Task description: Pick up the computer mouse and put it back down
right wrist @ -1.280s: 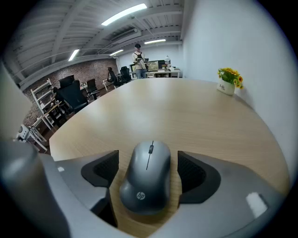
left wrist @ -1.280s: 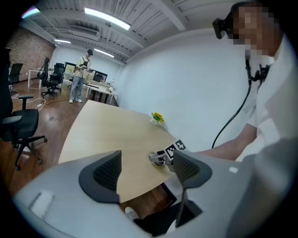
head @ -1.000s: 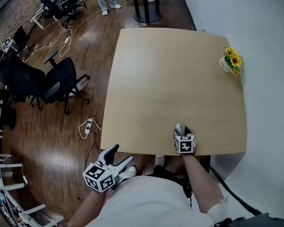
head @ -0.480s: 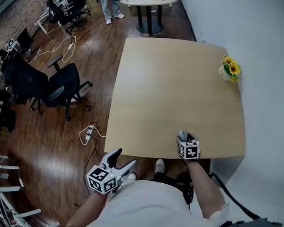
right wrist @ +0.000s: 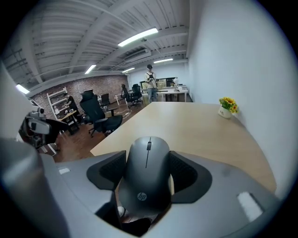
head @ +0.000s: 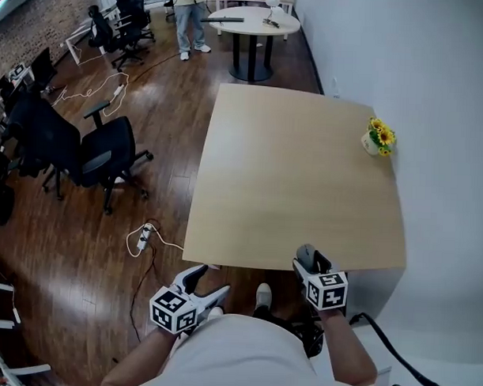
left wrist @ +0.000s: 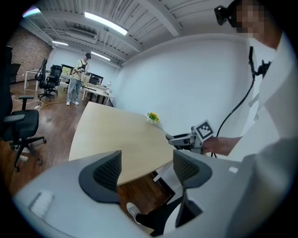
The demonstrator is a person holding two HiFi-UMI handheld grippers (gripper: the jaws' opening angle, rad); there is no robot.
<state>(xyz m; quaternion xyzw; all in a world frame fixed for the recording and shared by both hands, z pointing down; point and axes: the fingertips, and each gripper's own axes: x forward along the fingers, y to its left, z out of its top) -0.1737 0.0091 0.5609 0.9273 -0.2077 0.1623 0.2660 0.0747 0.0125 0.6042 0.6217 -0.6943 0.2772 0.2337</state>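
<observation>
Jaws on matte grey computer mouse [right wrist: 148,173]

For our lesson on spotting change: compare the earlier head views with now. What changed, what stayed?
The right gripper, jaws shut on the computer mouse, has lifted it off the table, toward the person. The left gripper stays open off the table; the flower pot is unmoved.

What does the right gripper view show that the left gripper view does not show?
Only the right gripper view: the grey mouse, held between the jaws of the right claw. Only the left gripper view: the left claw, open and empty, and the right claw seen from the side. Both: the table, the flower pot by the wall, a standing person far off.
</observation>
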